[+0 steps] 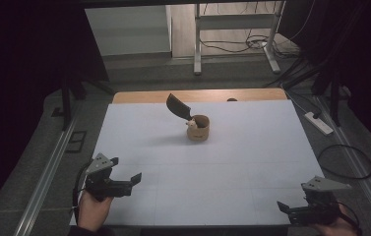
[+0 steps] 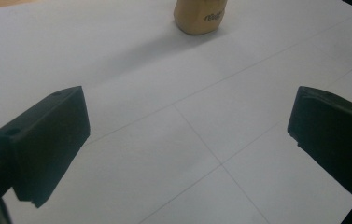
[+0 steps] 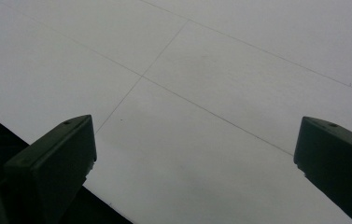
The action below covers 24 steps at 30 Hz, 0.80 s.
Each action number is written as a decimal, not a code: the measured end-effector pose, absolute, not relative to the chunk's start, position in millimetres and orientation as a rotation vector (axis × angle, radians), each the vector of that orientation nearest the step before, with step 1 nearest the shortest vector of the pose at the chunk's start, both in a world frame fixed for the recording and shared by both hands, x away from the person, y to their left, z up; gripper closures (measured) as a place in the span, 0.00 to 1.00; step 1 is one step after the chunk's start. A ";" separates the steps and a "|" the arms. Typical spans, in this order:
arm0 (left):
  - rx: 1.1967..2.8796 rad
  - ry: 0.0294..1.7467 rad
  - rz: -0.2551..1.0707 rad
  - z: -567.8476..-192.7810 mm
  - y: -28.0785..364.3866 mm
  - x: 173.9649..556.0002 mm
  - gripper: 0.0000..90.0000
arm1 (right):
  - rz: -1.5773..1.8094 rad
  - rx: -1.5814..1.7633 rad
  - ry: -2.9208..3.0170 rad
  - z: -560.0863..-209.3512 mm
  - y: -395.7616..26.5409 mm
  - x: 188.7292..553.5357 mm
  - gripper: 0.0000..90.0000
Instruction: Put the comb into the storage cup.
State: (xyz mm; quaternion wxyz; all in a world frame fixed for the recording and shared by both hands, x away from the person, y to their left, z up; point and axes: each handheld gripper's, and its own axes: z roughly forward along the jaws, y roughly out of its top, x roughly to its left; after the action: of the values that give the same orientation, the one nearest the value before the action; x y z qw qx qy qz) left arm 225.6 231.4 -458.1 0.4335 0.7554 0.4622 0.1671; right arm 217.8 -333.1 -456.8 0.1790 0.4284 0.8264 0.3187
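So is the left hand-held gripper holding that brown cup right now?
No, the left hand-held gripper is open and empty near the table's front edge, while the brown cup stands apart farther back, around the table's middle.

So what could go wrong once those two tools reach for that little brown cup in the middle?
1. The cup looks small and light; a sideways nudge from a tool could tip it over.
2. The dark spatula leans out of the cup past its rim, so bumping it might lever the cup over.
3. Both the left tool and the right tool are open and far from the cup; a long reach may arrive off-centre.
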 end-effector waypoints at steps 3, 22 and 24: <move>1.883 1.157 0.413 -459.2 233.2 222.9 0.00 | 0.900 1.211 2.336 -456.8 -333.0 217.8 0.00; 1.883 1.211 0.410 -465.5 245.5 203.7 0.00 | 0.897 1.216 2.335 -456.7 -333.0 218.0 0.00; 1.882 1.220 0.410 -466.1 246.7 201.7 0.00 | 0.897 1.215 2.335 -456.8 -333.1 218.0 0.00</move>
State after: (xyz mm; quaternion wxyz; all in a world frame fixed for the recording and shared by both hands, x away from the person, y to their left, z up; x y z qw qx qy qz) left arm 201.7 246.7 -466.1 0.4178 0.7499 0.4862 0.1635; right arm 218.0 -333.1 -456.8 0.1792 0.4299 0.8261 0.3172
